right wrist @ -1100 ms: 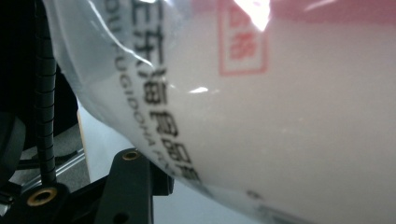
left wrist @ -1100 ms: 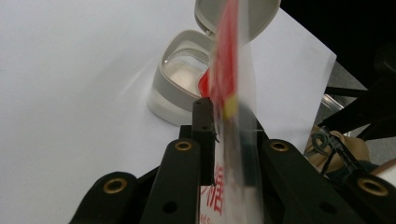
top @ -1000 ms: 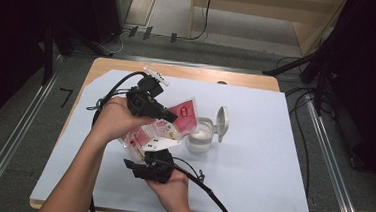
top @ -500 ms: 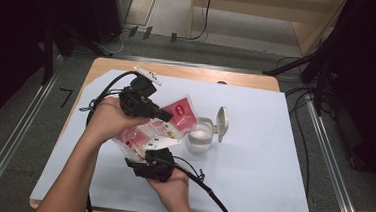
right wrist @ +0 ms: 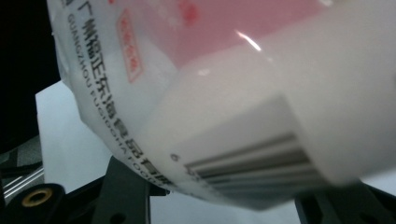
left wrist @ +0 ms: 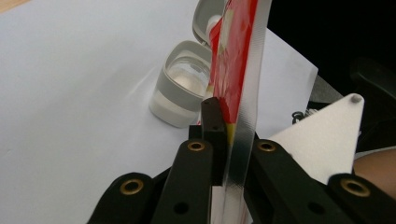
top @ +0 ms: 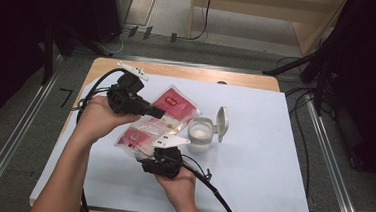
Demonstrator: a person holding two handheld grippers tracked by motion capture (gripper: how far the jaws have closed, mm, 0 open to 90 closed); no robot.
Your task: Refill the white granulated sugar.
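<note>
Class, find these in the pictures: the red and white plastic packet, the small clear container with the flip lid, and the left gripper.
Red and white plastic packet (top: 173, 105), high view, its red upper face.
Small clear plastic container with open flip lid (top: 200, 135), high view, its open mouth.
Left gripper (top: 159, 112), high view, its jaw tips at the packet.

A white sheet (top: 252, 155) covers the wooden table (top: 178, 71) (cables (top: 297, 93) trail on the grey floor (top: 24, 124) beyond).
</note>
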